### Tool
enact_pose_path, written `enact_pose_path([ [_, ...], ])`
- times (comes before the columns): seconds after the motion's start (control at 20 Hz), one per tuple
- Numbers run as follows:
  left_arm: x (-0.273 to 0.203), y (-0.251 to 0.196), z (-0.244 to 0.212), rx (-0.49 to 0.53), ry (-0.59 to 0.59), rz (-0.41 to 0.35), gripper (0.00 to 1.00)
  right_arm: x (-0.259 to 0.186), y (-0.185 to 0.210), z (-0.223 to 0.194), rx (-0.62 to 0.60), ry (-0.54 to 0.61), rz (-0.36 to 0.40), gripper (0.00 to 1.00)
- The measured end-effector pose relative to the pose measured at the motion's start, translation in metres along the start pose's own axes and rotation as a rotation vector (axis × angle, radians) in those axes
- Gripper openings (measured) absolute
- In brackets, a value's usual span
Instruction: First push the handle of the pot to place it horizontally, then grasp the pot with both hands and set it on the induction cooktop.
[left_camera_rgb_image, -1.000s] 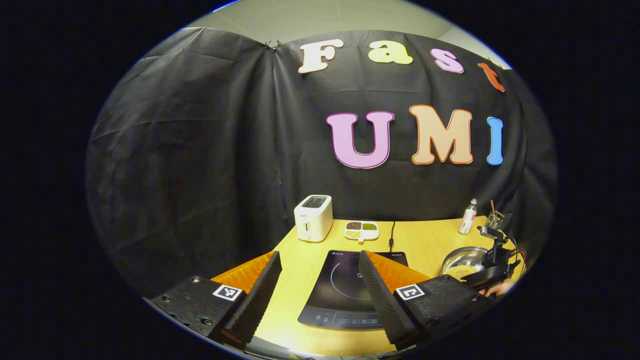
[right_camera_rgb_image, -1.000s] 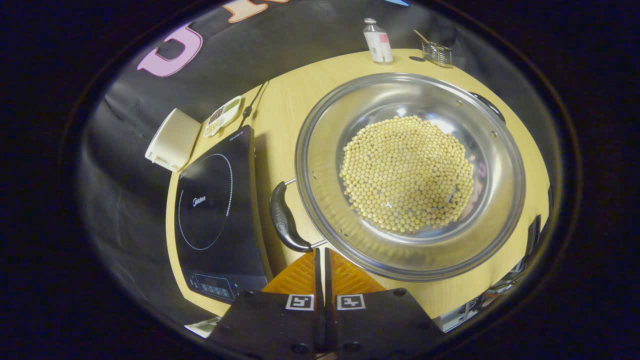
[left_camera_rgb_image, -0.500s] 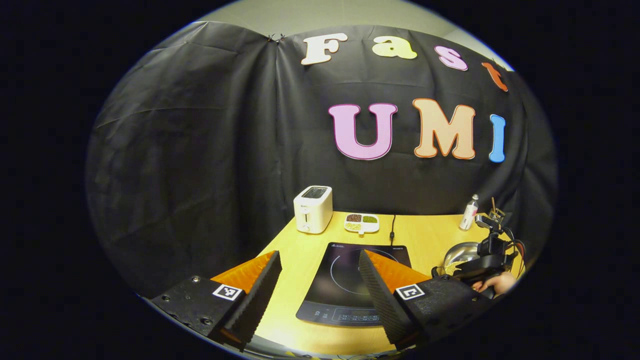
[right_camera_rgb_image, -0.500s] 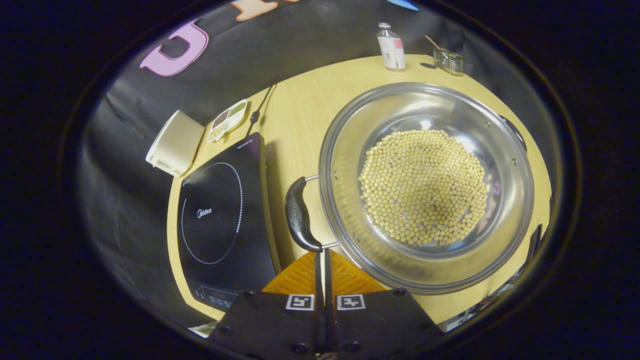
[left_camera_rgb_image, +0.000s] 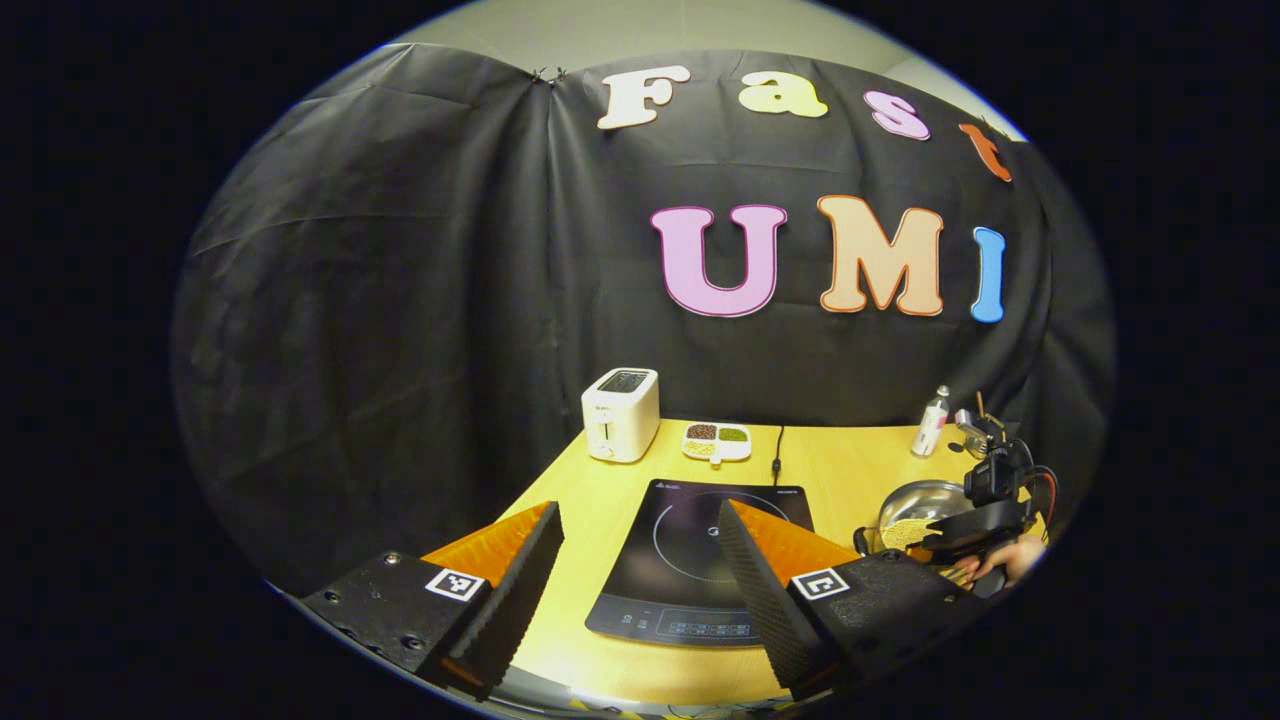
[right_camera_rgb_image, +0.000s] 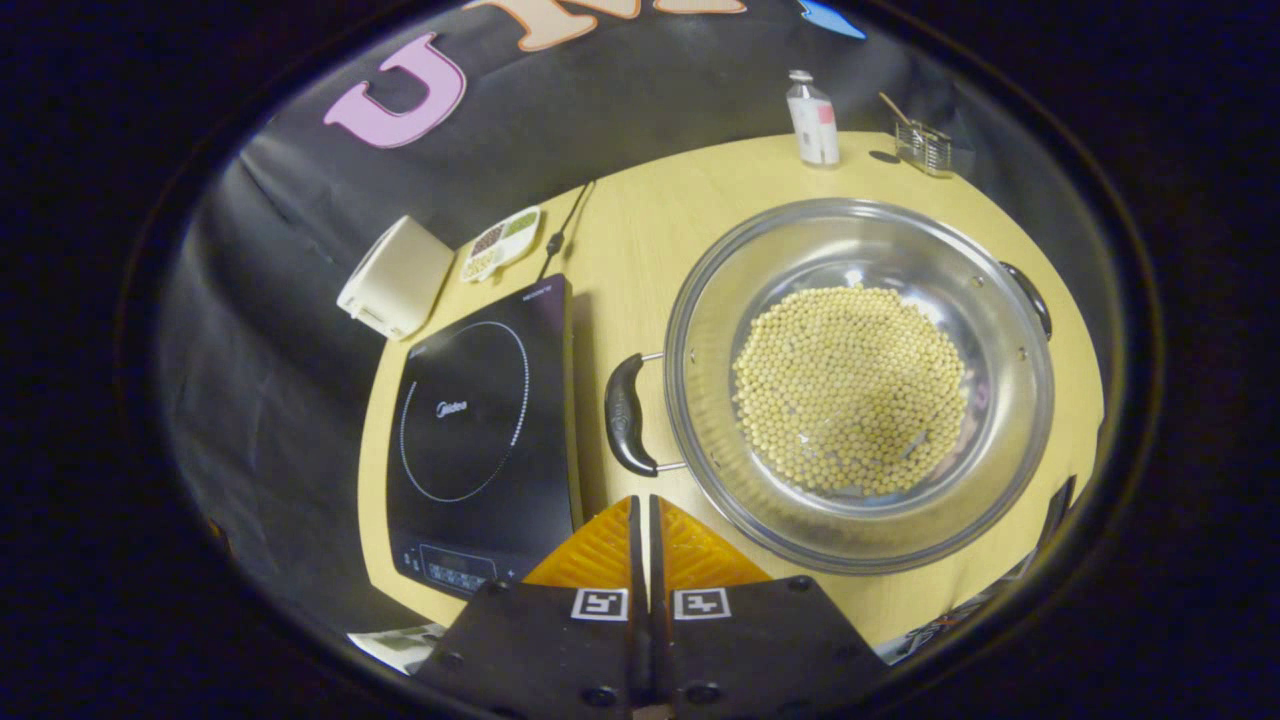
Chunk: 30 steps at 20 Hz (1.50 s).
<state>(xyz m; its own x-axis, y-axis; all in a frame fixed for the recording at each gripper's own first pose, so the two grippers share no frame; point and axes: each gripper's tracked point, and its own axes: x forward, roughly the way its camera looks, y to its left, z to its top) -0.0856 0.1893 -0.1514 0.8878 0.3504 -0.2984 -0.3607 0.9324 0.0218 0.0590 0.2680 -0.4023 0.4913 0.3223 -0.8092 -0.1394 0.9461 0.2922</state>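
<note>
Tabletop (right_camera_rgb_image: 640, 210) of pale wood spans the right gripper view, with the induction cooktop (right_camera_rgb_image: 480, 420) at lower left and the steel pot (right_camera_rgb_image: 860, 380) of soybeans at centre right, just beside it and not yet on it. Its near handle (right_camera_rgb_image: 625, 415) lies toward the cooktop. The right gripper (right_camera_rgb_image: 643, 515), fingers pressed together on nothing, hovers below that handle. The left gripper (left_camera_rgb_image: 640, 560) hangs released over the cooktop. Judging by this, lifting remains.
</note>
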Motion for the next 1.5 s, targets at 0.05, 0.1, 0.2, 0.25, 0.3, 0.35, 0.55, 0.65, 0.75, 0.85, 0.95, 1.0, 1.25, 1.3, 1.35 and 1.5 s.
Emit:
enact_pose_path([
  [0.05, -0.001, -0.005, -0.001, 0.000, 0.005, -0.010, 0.96, -0.006, -0.003, 0.001, 0.001, -0.010, 0.014, 0.00],
  [0.1, 0.000, -0.011, -0.003, 0.003, 0.011, -0.021, 0.94, -0.016, -0.007, 0.005, 0.005, -0.026, 0.026, 0.02],
  [0.2, 0.000, -0.024, -0.006, 0.014, 0.025, -0.046, 0.94, -0.038, -0.018, 0.013, -0.009, -0.051, 0.037, 0.10],
  [0.25, 0.001, -0.031, -0.007, 0.019, 0.031, -0.063, 0.94, -0.047, -0.029, 0.017, -0.016, -0.068, 0.032, 0.06],
  [0.3, 0.002, -0.040, -0.008, 0.021, 0.039, -0.081, 0.94, -0.055, -0.039, 0.021, -0.022, -0.080, 0.024, 0.12],
  [0.35, 0.003, -0.049, -0.009, 0.022, 0.048, -0.099, 0.94, -0.063, -0.052, 0.027, -0.022, -0.097, 0.010, 0.17],
  [0.55, 0.013, -0.080, -0.021, 0.056, 0.103, -0.138, 0.96, -0.088, -0.099, 0.046, -0.029, -0.134, -0.035, 0.68],
  [0.65, 0.017, -0.100, -0.027, 0.057, 0.136, -0.171, 0.94, -0.092, -0.122, 0.057, -0.029, -0.139, -0.045, 0.86],
  [0.75, 0.022, -0.127, -0.038, 0.014, 0.189, -0.228, 0.96, -0.095, -0.147, 0.070, -0.013, -0.140, -0.060, 1.00],
  [0.85, 0.026, -0.156, -0.053, -0.039, 0.262, -0.282, 0.96, -0.094, -0.170, 0.083, 0.012, -0.134, -0.063, 1.00],
  [0.95, 0.033, -0.178, -0.067, -0.057, 0.329, -0.312, 0.97, -0.092, -0.194, 0.095, 0.032, -0.118, -0.067, 0.93],
  [1.0, 0.037, -0.187, -0.072, -0.056, 0.355, -0.319, 0.97, -0.089, -0.203, 0.100, 0.037, -0.100, -0.061, 1.00],
  [1.25, 0.058, -0.230, -0.110, -0.066, 0.516, -0.362, 0.96, -0.066, -0.248, 0.121, 0.074, 0.002, -0.023, 1.00],
  [1.3, 0.063, -0.235, -0.117, -0.072, 0.553, -0.362, 0.96, -0.060, -0.257, 0.123, 0.074, 0.021, -0.021, 0.94],
  [1.35, 0.068, -0.240, -0.125, -0.082, 0.589, -0.360, 0.96, -0.054, -0.266, 0.124, 0.073, 0.043, -0.018, 1.00],
  [1.5, 0.087, -0.255, -0.141, -0.119, 0.663, -0.361, 0.96, -0.037, -0.278, 0.123, 0.076, 0.126, 0.017, 0.93],
])
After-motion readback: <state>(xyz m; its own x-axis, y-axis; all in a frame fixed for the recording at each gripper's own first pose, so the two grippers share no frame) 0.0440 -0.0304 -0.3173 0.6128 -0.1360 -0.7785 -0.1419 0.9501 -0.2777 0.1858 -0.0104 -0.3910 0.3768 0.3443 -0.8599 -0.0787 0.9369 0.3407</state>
